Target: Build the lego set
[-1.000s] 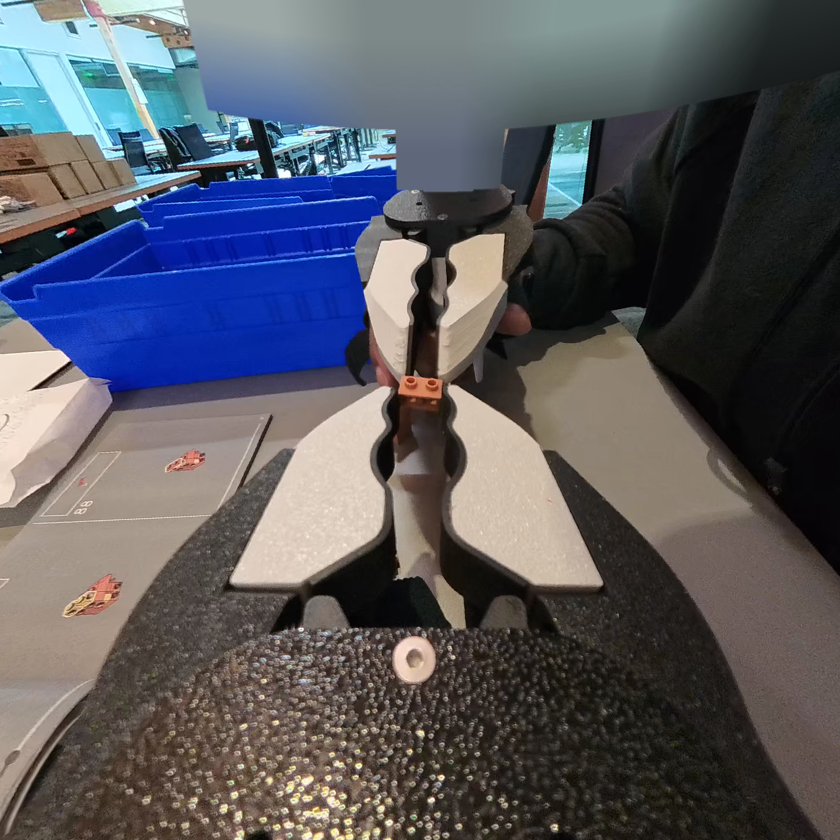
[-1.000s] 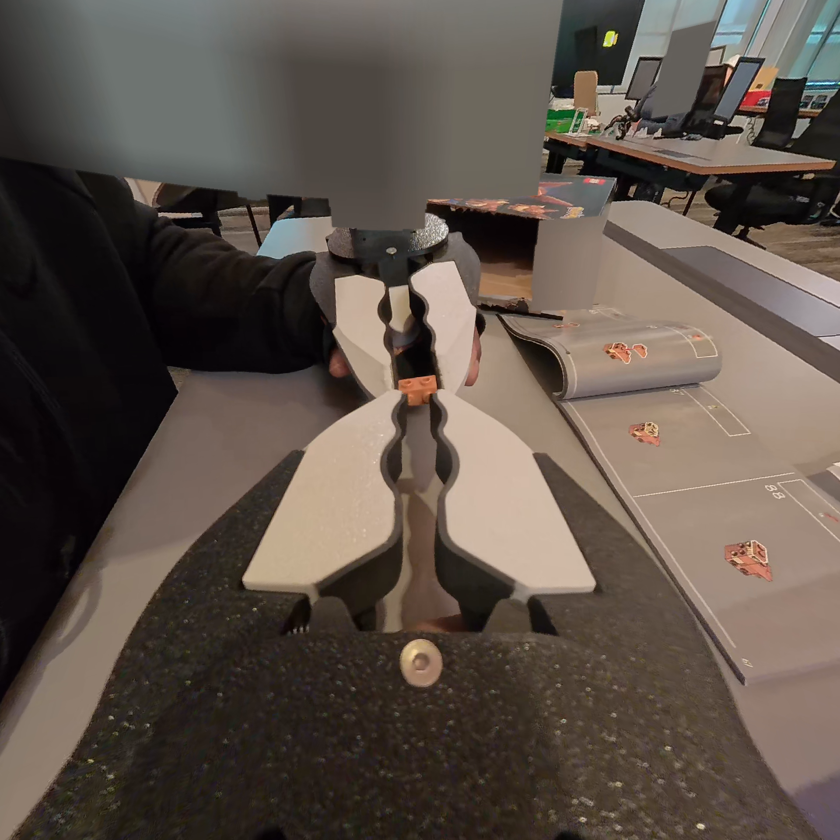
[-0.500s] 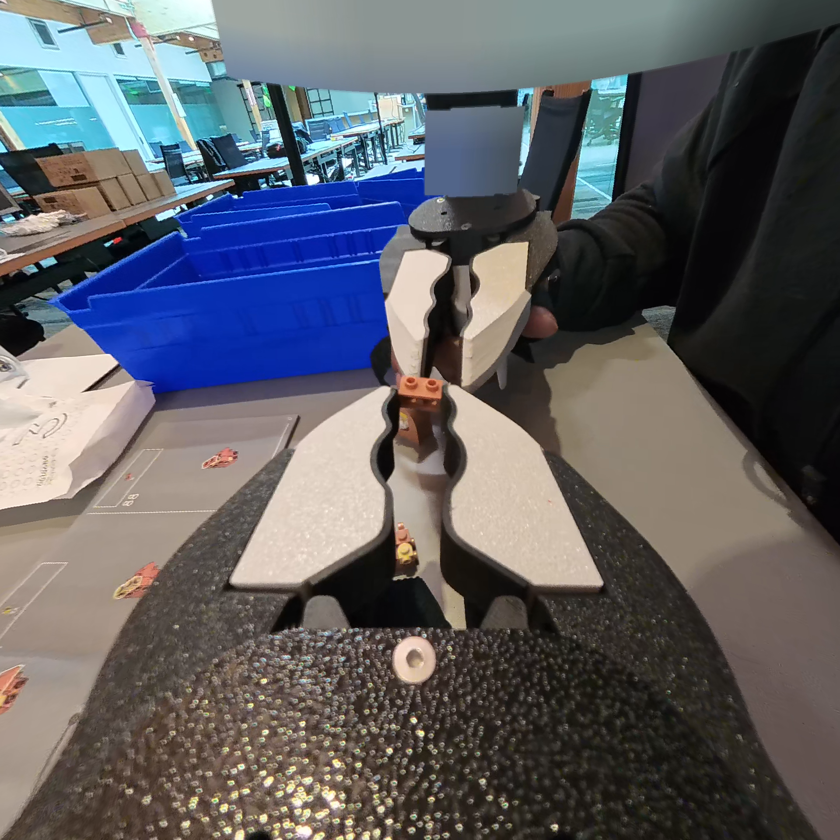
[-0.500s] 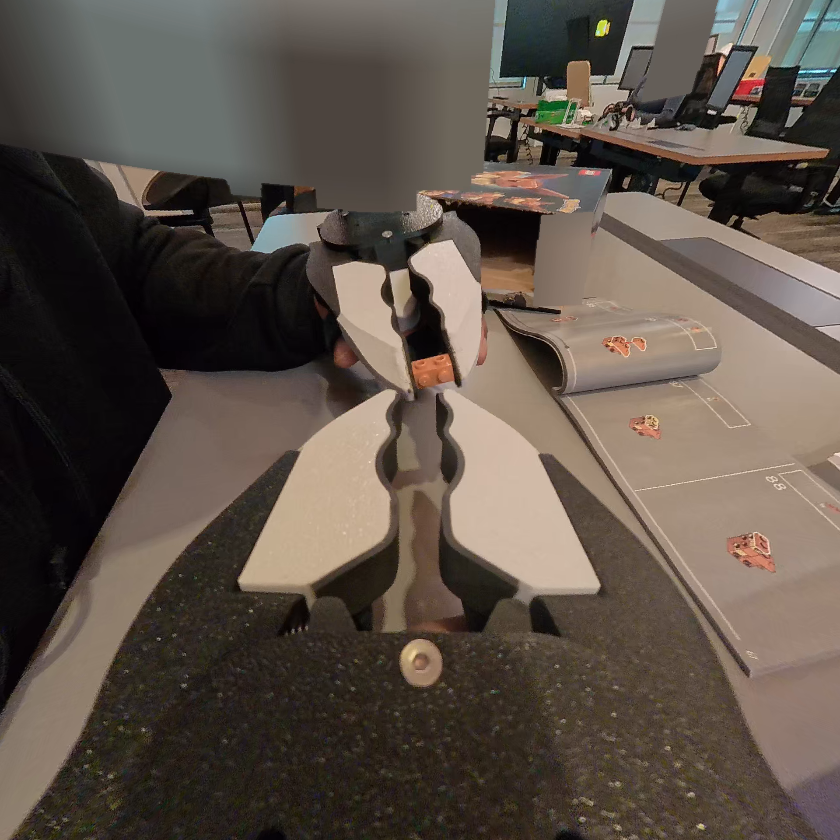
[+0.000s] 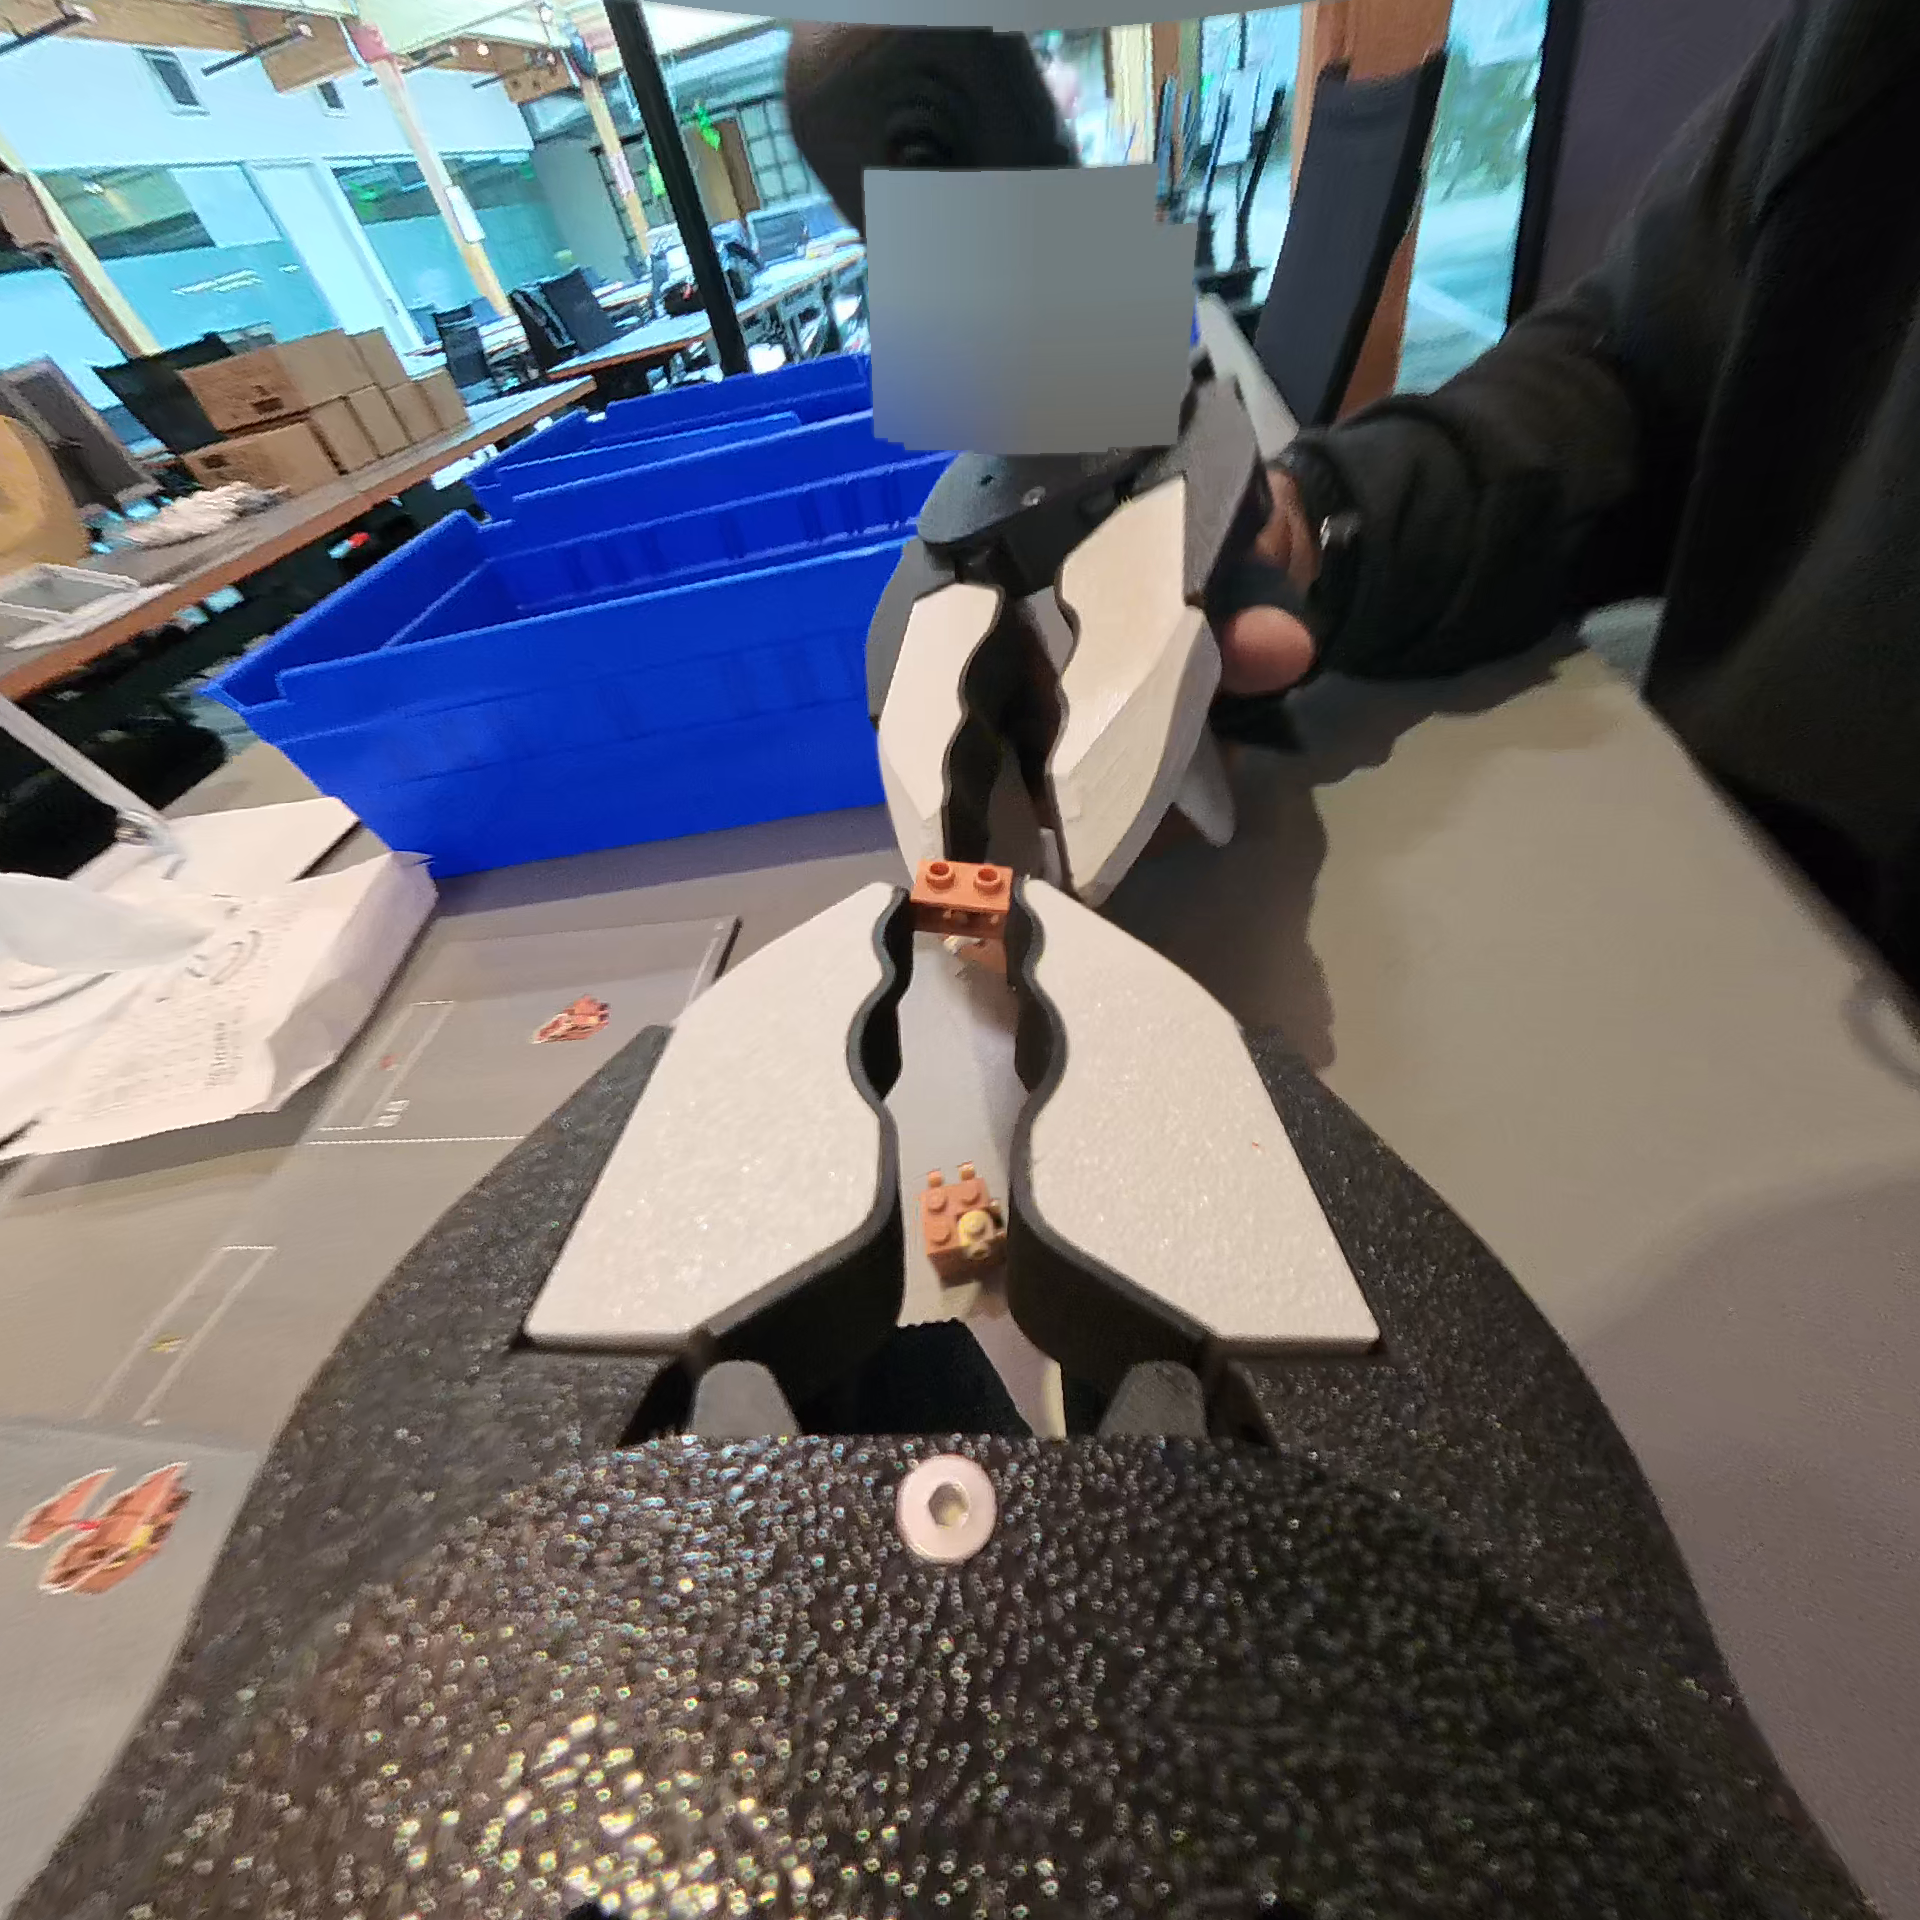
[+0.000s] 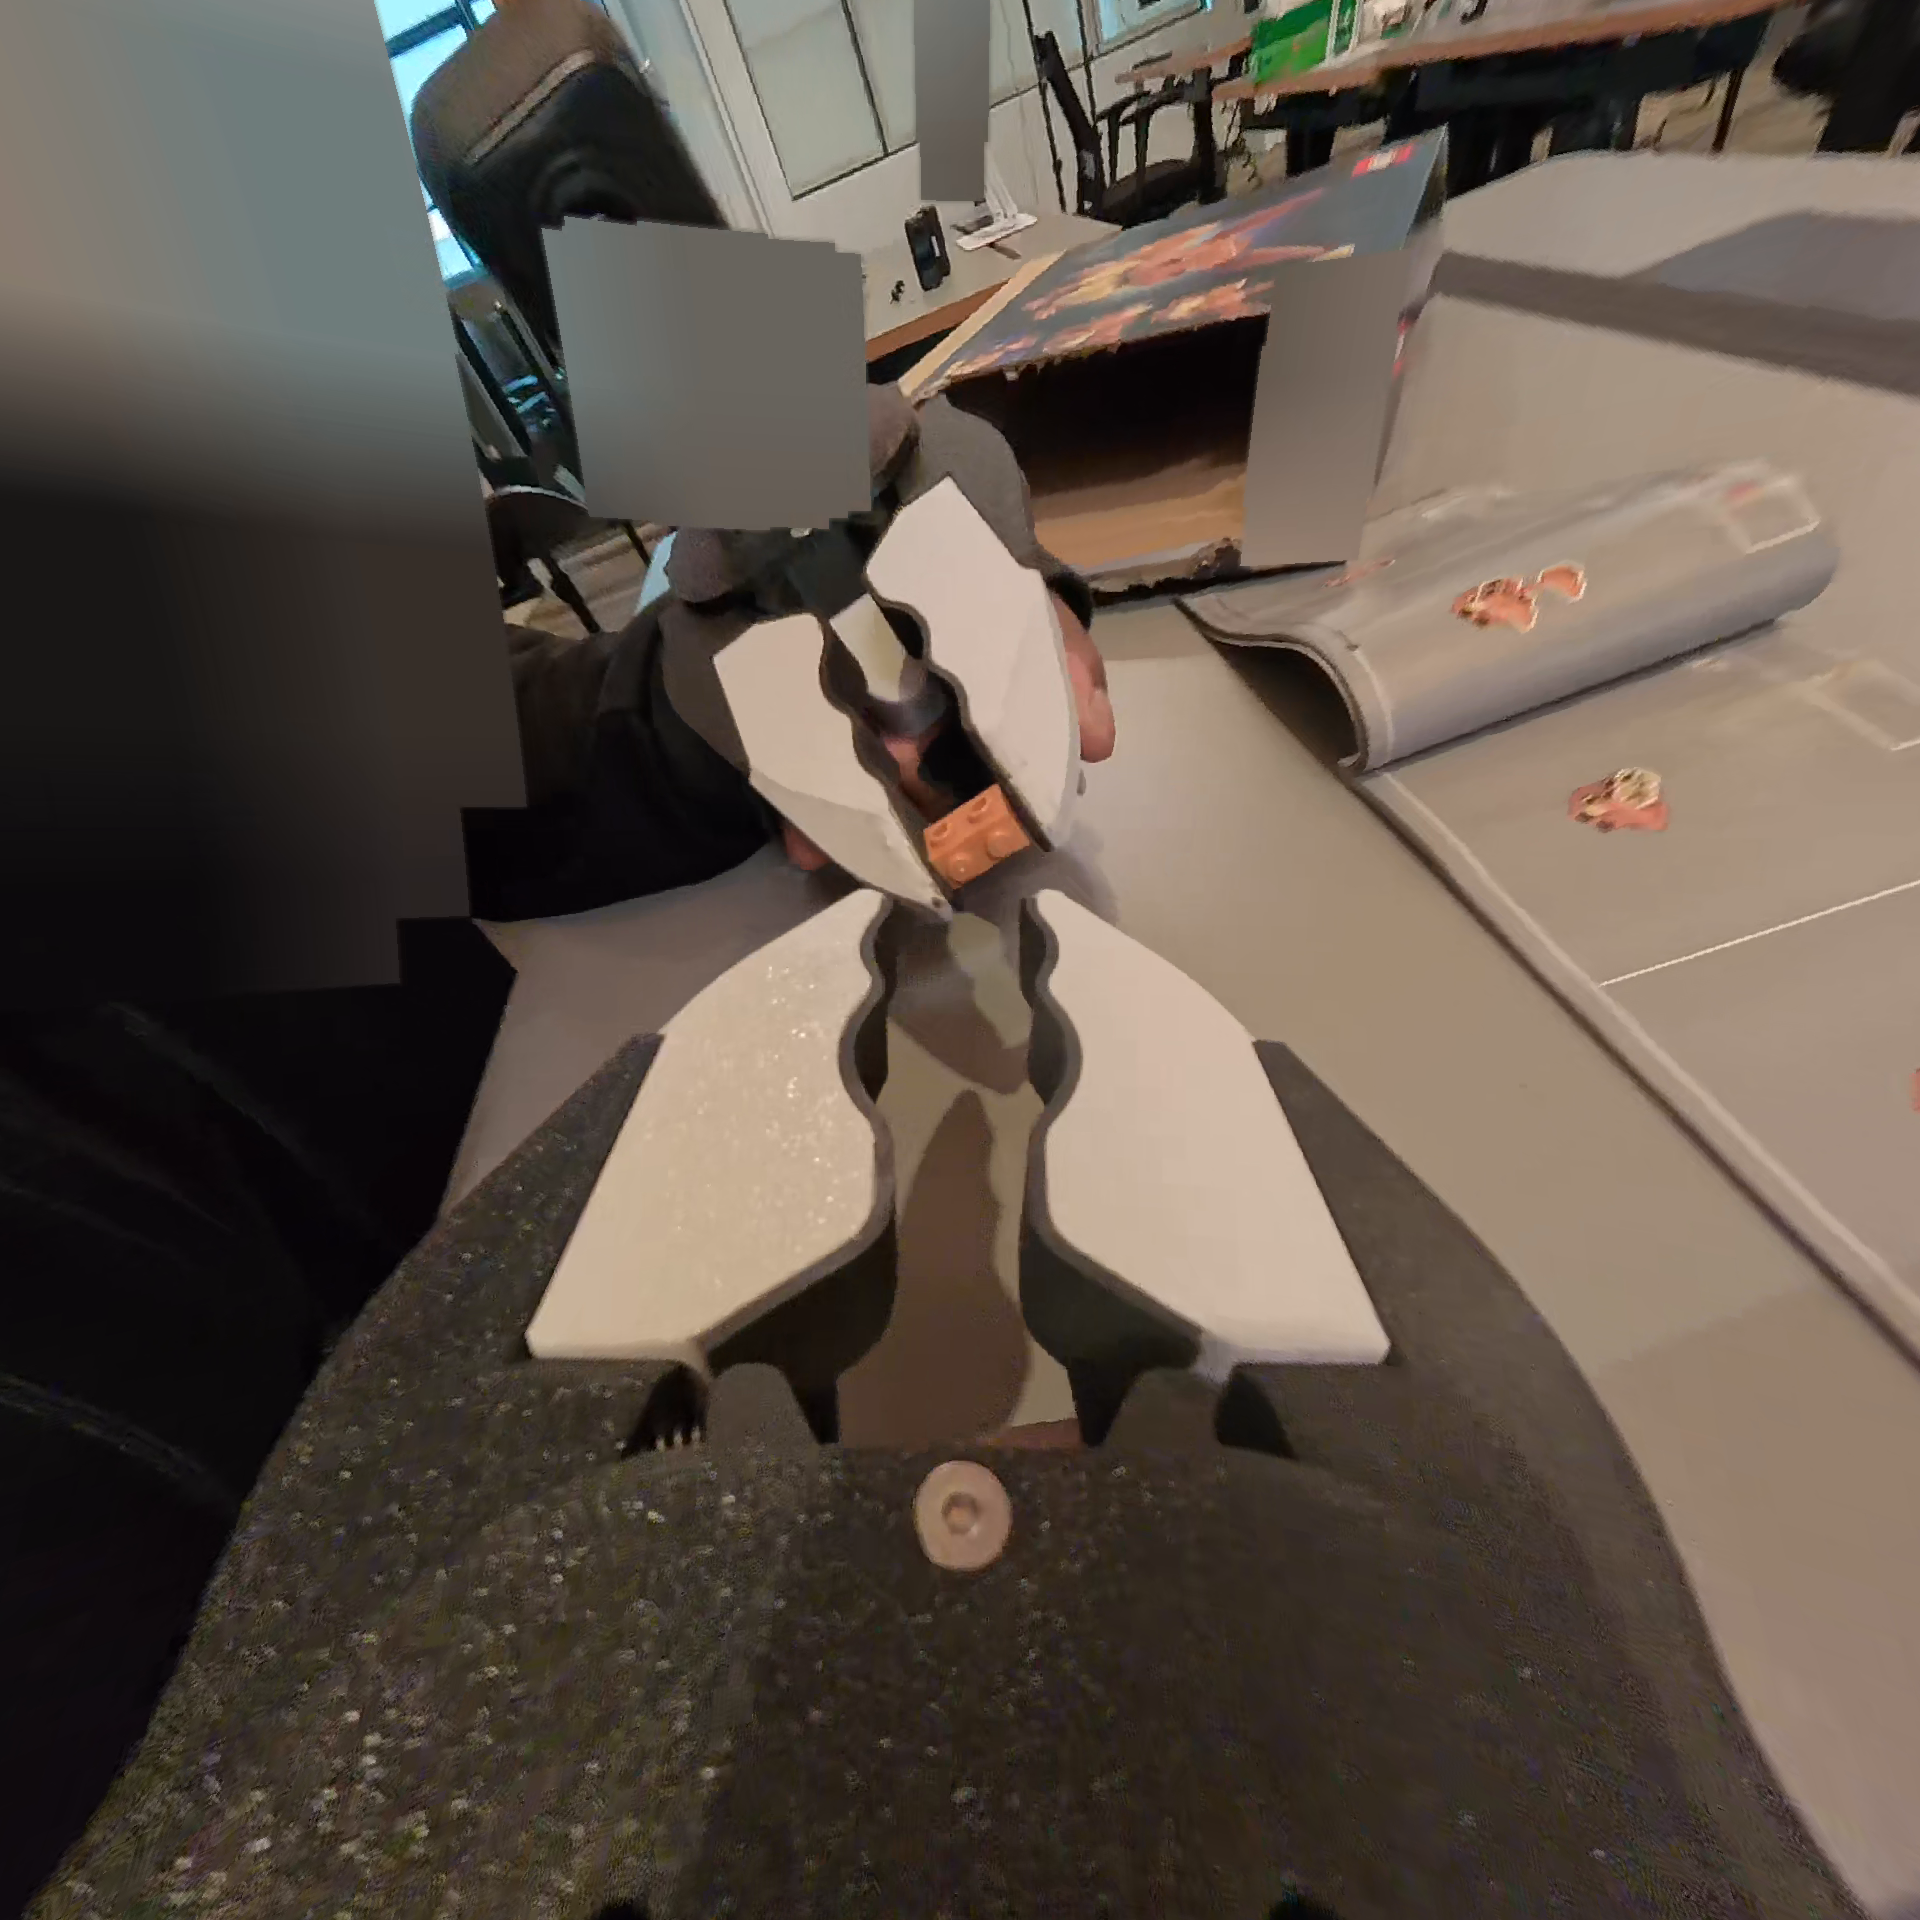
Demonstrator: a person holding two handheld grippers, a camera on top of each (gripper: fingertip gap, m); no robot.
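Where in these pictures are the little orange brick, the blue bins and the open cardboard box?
Orange brick (image 5: pixel 961 896): left wrist view, on its studded top, between the hand-held gripper's fingertips.
Blue bins (image 5: pixel 582 717): left wrist view, on the nearest bin's front wall.
Cardboard box (image 6: pixel 1226 255): right wrist view, on its printed top flap.

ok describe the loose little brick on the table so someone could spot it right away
Start at the grey table in front of the blue bins. In the left wrist view, the loose brick lies there between the left tool's fingers. Unlike the brick pinched at the tips, nothing holds it.
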